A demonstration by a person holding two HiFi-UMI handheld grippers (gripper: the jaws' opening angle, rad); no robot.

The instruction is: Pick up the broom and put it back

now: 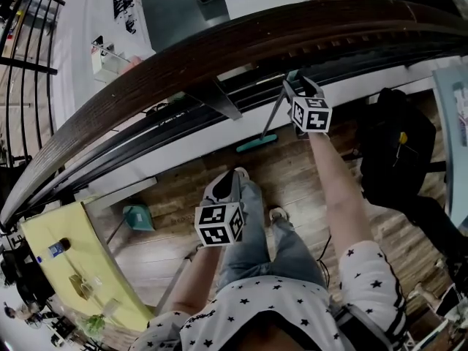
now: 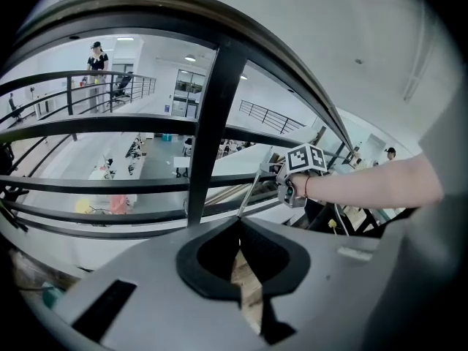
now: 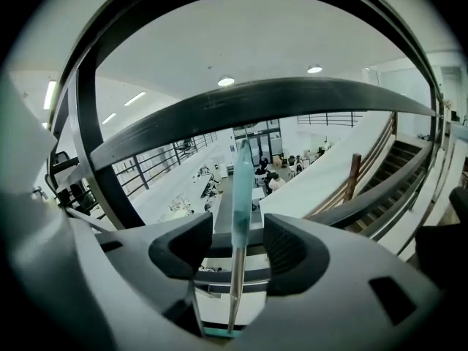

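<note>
Broom (image 1: pixel 271 121) by railing (image 1: pixel 219 50) — handle (image 3: pixel 241 189) between released right tongs (image 3: pixel 238 241), left tongs (image 2: pixel 239 229) clenched, empty

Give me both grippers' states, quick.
Left gripper: closed, empty.
Right gripper: open, broom handle between its jaws, not gripped.
</note>
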